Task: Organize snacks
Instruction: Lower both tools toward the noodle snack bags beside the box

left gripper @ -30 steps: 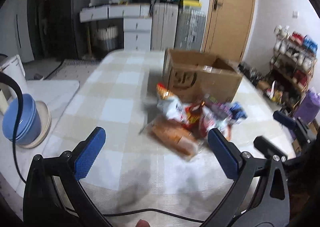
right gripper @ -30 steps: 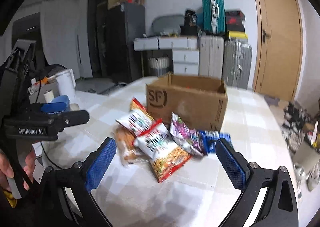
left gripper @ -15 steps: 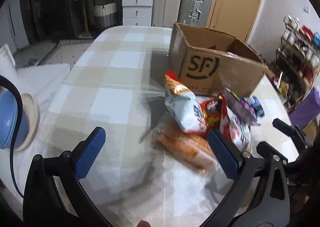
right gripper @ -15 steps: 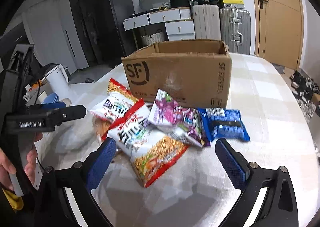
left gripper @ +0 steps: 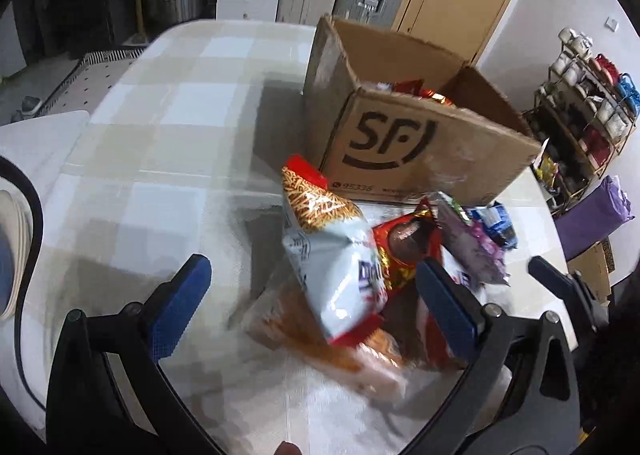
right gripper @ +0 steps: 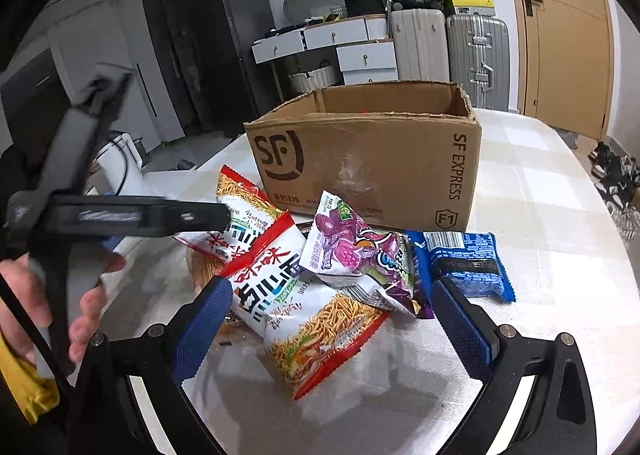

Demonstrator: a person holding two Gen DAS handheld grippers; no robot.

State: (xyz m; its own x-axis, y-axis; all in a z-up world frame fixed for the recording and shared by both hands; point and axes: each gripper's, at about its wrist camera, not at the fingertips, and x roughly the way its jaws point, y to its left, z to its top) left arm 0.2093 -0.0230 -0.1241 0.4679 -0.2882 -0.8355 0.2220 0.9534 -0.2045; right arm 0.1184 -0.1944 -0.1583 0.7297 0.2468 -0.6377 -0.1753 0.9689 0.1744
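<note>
Your left tongs [left gripper: 312,295] are spread wide and grip nothing; between their blue pads sits the near end of the snack pile, with the white noodle-snack bag [left gripper: 332,255] propped up in the gap and the clear pack of orange-brown bread [left gripper: 320,343] flat on the desk [left gripper: 160,143] beneath it. Your right tongs [right gripper: 332,319] are just as wide and just as empty, poised low over the other white-and-red noodle bag [right gripper: 304,307], the purple bag [right gripper: 352,255] leaning on it and the blue packet [right gripper: 460,259] just beside their right pad.

Everything loose lies heaped against the front wall of the open cardboard box [right gripper: 372,159], and from the left wrist view you can see red and gold wrappers [left gripper: 416,89] already inside, so the box reads as the destination and the job as partly done. You are in the reach-and-pick step, with no bag yet taken.

The next move calls for choosing one bag per hand. The upper bags overlap, so take a top one first: close on a crimped edge or a puffed middle, lift it clear of its neighbours, then carry it over the box rim. These bags are slick and air-filled and may squirm out of a shallow pinch, so bite well in.
</note>
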